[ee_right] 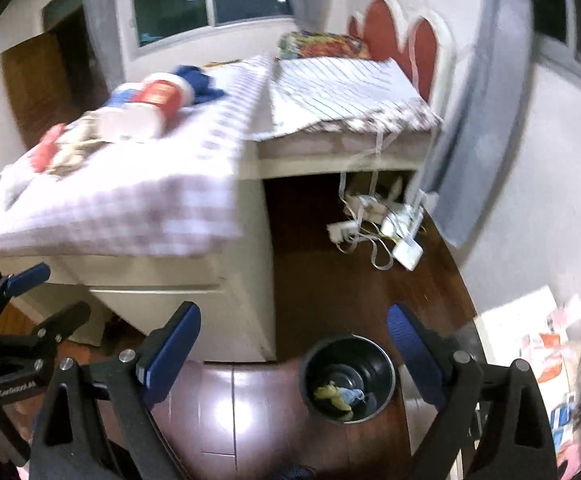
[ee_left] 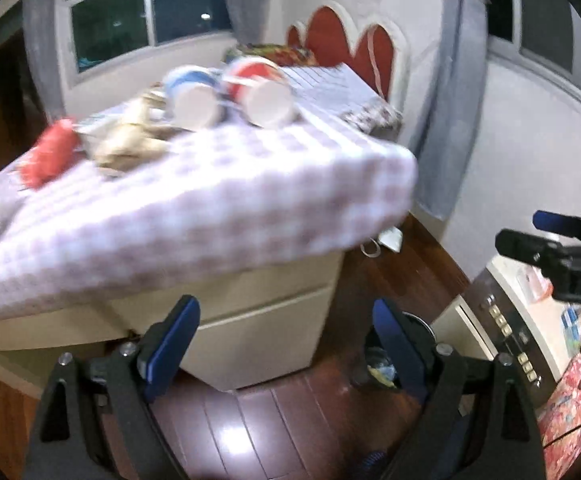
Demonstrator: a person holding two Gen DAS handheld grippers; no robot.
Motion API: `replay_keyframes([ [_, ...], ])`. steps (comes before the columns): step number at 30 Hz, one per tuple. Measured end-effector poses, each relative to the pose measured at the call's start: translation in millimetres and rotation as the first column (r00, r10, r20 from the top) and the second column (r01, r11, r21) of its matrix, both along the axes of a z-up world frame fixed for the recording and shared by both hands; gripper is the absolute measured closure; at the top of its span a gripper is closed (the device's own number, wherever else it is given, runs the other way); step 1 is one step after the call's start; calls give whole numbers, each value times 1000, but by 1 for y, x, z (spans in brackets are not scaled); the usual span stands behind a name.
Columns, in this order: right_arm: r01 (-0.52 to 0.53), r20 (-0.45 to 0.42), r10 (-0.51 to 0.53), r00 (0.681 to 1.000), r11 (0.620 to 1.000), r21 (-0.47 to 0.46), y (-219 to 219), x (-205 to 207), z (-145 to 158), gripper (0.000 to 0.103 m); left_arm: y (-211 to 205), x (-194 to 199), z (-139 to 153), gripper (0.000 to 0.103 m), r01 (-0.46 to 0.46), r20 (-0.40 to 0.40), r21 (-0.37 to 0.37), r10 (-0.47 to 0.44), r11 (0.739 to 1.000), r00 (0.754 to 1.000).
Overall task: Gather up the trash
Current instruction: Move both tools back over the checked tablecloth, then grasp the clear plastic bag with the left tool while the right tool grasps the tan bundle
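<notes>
On the bench (ee_right: pixel 138 272), cups (ee_left: pixel 230 92) and wrappers (ee_left: pixel 122 144) lie loose; with both hand-held grippers (ee_left: pixel 286 344) (ee_right: pixel 294 352) apart and empty, we risk rolling cups off, missing the bin (ee_right: pixel 348 380).

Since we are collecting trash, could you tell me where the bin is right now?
In the right wrist view, the bin stands on the wooden floor at bottom centre, just right of the white cabinet.

Two cups (ee_left: pixel 194 94) (ee_left: pixel 260 86), one bin (ee_right: pixel 348 378)
</notes>
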State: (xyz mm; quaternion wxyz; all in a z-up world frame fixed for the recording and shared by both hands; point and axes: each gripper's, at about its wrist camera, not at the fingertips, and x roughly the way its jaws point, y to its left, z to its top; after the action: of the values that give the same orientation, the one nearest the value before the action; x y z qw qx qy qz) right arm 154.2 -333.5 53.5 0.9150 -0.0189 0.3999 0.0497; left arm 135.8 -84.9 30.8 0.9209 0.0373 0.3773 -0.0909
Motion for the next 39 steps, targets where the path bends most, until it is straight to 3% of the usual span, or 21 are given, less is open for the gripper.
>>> replay_keyframes([
  [7, -102, 54, 101, 993, 995, 14, 76, -6, 39, 7, 69, -12, 30, 13, -122, 57, -33, 124, 992, 991],
  [11, -159, 80, 157, 984, 987, 11, 117, -6, 58, 7, 106, -18, 45, 13, -218, 110, -25, 219, 976, 969],
  [19, -224, 96, 218, 971, 973, 50, 190, 16, 81, 7, 166, -13, 55, 13, -338, 129, -30, 339, 941, 932],
  [30, -235, 88, 232, 969, 972, 23, 251, 55, 75, 7, 215, 7, 54, 13, -389, 153, -37, 390, 921, 908],
  [34, -225, 69, 223, 972, 974, 20, 262, 80, 66, 7, 239, 33, 45, 13, -407, 123, -76, 413, 910, 902],
  [39, -201, 27, 201, 979, 980, 1, 276, 117, 49, 8, 250, 64, 38, 14, -411, 99, -69, 417, 909, 904],
])
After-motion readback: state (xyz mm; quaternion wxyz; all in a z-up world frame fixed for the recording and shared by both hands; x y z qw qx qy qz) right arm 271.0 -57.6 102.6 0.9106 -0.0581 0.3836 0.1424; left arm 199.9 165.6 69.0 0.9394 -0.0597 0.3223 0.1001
